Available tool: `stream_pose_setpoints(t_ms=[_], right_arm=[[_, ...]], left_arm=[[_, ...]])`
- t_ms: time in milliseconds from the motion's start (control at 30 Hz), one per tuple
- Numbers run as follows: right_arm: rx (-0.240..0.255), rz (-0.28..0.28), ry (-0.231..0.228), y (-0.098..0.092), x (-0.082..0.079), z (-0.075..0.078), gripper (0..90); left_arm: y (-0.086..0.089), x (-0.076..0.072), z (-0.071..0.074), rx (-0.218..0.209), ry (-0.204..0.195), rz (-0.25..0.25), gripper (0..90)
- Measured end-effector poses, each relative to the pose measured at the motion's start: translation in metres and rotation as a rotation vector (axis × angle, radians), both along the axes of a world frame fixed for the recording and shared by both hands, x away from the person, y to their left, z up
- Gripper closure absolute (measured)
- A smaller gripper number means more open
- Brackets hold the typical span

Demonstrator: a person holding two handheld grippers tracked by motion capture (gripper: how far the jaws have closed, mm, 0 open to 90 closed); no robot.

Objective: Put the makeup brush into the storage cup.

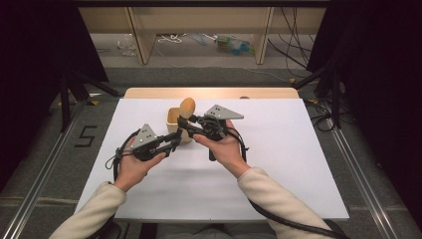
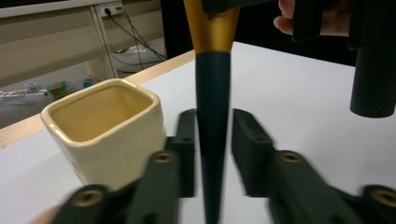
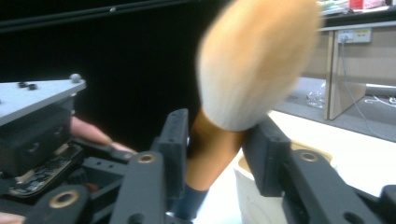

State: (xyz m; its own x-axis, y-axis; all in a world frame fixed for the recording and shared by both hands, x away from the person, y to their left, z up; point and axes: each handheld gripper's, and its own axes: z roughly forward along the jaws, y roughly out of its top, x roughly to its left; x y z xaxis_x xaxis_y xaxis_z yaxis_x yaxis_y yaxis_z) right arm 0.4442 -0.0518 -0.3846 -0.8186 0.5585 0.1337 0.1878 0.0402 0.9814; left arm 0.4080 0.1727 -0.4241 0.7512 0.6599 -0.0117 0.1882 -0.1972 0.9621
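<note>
brush: light, stiff tapering handle, soft bristles | right gripper is clamping the gold collar | left gripper is sitting open around the dark tip, not pressing

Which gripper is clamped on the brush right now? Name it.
The right gripper: its jaws press on the brush at the gold ferrule below the bristles. The left gripper only straddles the dark handle tip, with gaps on both sides, beside the cream cup.
</note>
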Motion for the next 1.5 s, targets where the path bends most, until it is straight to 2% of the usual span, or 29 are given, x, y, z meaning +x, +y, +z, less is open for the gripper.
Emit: stream_pose_setpoints(t_ms=[33,67,100,133,167,333,433,500,567,633,700,733,767,800,933,967,1000,1033,1133,1167,1300,1500], right_arm=[[-0.015,0.011,0.007,-0.002,-0.001,0.003,65.9],[-0.010,0.014,-0.013,-0.003,0.001,0.004,66.1],[-0.033,0.015,-0.007,-0.006,0.000,0.007,66.1],[-0.042,0.013,-0.041,-0.009,0.001,0.009,66.2],[-0.057,0.013,-0.050,-0.012,0.002,0.011,66.3],[-0.136,0.073,-0.094,-0.025,0.001,0.020,66.5],[-0.164,0.096,-0.100,-0.031,-0.003,0.022,66.5],[-0.172,0.109,-0.116,-0.035,-0.005,0.021,66.5],[-0.170,0.118,-0.108,-0.038,-0.009,0.020,66.5],[-0.171,0.123,-0.098,-0.042,-0.012,0.018,66.5],[-0.164,0.136,-0.089,-0.044,-0.013,0.016,66.5],[-0.170,0.130,-0.108,-0.045,-0.013,0.016,66.5],[-0.164,0.141,-0.090,-0.045,-0.015,0.016,66.5],[-0.173,0.143,-0.097,-0.046,-0.015,0.016,66.5],[-0.177,0.146,-0.100,-0.044,-0.017,0.016,66.5],[-0.182,0.146,-0.106,-0.045,-0.017,0.016,66.6],[-0.183,0.147,-0.110,-0.045,-0.017,0.016,66.5],[-0.179,0.147,-0.096,-0.044,-0.019,0.017,66.6],[-0.183,0.143,-0.105,-0.044,-0.019,0.016,66.6],[-0.181,0.140,-0.120,-0.043,-0.018,0.016,66.6],[-0.178,0.151,-0.105,-0.041,-0.021,0.016,66.6],[-0.178,0.150,-0.113,-0.039,-0.022,0.016,66.6]], left_arm=[[0.000,0.000,0.000,-0.009,-0.002,-0.011,52.5],[0.001,0.000,0.000,-0.008,-0.004,-0.026,46.8],[0.001,-0.001,0.000,-0.012,-0.001,-0.037,43.1],[0.001,-0.001,0.000,-0.015,0.001,-0.049,40.4],[0.001,-0.001,0.000,-0.011,-0.001,-0.059,37.3],[0.000,-0.002,0.003,-0.025,-0.001,-0.085,35.9],[-0.004,-0.003,0.006,-0.040,-0.001,-0.102,36.3],[-0.008,-0.005,0.008,-0.044,-0.005,-0.121,37.2],[-0.013,-0.006,0.010,-0.041,-0.007,-0.141,37.9],[-0.018,-0.006,0.011,-0.058,0.004,-0.157,38.5],[-0.024,-0.006,0.011,-0.051,0.006,-0.175,40.5],[-0.026,-0.005,0.012,-0.053,0.008,-0.182,42.1],[-0.029,-0.005,0.012,-0.057,0.017,-0.194,43.8],[-0.032,-0.004,0.012,-0.047,0.006,-0.200,44.9],[-0.038,-0.001,0.012,-0.040,0.012,-0.195,51.2],[-0.040,-0.001,0.012,-0.048,0.025,-0.185,52.6],[-0.041,0.001,0.011,-0.042,0.017,-0.187,53.7],[-0.041,0.001,0.010,-0.044,0.026,-0.174,54.7],[-0.042,0.002,0.007,-0.036,0.025,-0.161,59.2],[-0.043,0.002,0.007,-0.041,0.035,-0.151,60.3],[-0.042,0.003,0.005,-0.036,0.033,-0.139,65.1],[-0.043,0.001,0.005,-0.033,0.031,-0.140,73.0]])
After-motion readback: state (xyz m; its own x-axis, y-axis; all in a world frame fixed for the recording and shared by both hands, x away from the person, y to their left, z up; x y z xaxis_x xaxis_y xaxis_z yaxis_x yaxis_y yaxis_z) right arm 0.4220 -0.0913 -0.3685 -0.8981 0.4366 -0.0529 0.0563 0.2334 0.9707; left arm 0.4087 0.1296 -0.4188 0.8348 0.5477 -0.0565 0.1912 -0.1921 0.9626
